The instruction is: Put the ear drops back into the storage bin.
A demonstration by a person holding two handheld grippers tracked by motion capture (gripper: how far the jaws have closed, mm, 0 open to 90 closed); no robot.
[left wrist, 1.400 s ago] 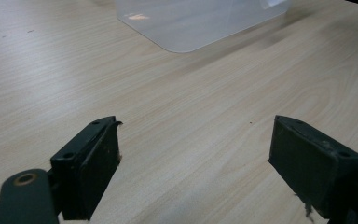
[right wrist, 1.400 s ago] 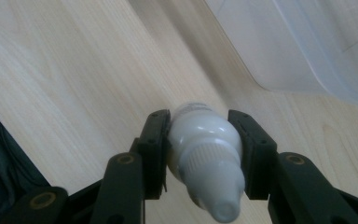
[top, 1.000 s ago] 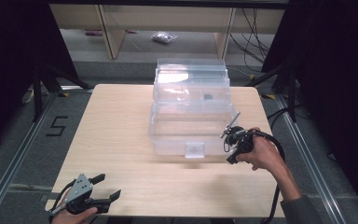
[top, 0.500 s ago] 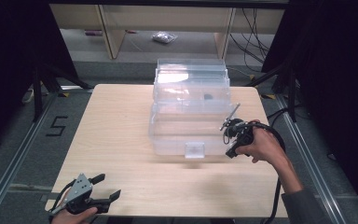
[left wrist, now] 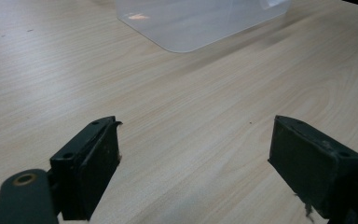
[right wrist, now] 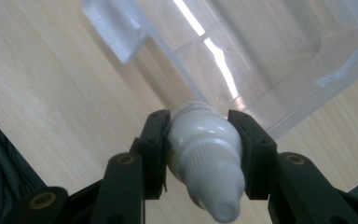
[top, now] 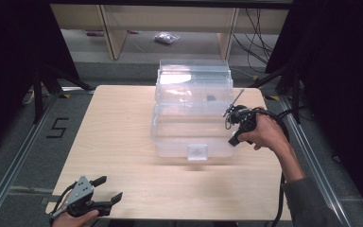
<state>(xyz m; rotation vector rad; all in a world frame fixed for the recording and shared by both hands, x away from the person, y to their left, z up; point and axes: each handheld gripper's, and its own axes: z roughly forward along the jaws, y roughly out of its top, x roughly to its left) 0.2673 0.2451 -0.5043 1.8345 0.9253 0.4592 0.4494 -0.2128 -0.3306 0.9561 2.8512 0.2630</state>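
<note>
Right claw raised — small white bottle

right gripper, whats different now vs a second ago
The right gripper has drifted slightly up the table along the right side of the clear plastic box, clamped throughout on a small white bottle. The left gripper stayed open at the table's near left corner, and the box has not moved.

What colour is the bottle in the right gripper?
White; the small bottle shows best in the right gripper view, clamped between the black fingers.
</note>
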